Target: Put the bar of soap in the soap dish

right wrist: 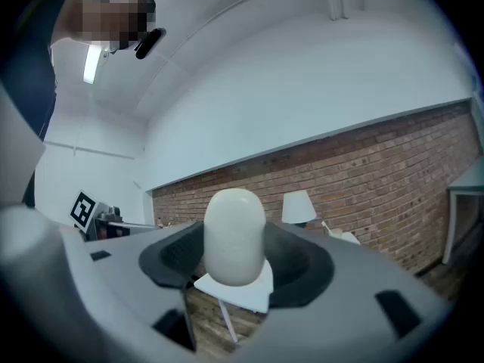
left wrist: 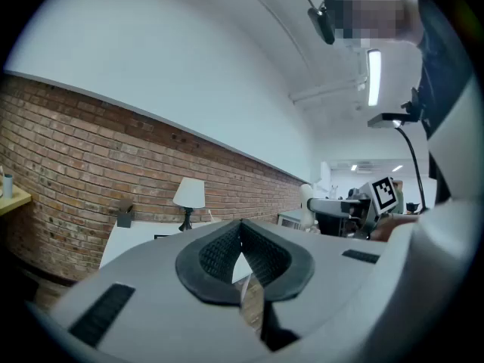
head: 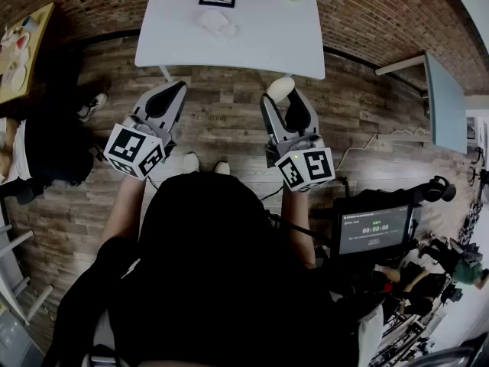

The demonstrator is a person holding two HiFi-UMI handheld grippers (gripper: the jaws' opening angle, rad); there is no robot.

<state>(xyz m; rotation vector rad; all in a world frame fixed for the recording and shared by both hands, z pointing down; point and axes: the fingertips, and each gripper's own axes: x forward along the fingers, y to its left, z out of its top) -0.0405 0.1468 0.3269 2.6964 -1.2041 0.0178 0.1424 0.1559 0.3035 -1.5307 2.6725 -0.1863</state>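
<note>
The bar of soap point(right wrist: 235, 237) is clamped between the jaws of the right gripper point(head: 283, 98), held above the wooden floor point(head: 221, 125), short of the white worktop's point(head: 260, 40) near edge. Beside it, the left gripper point(head: 170, 98) has its jaws together with nothing in them.

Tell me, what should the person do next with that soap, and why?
Probably carry the right gripper forward toward the white table: it grips the bar of soap well short of the table, where what looks like the soap dish waits.
</note>
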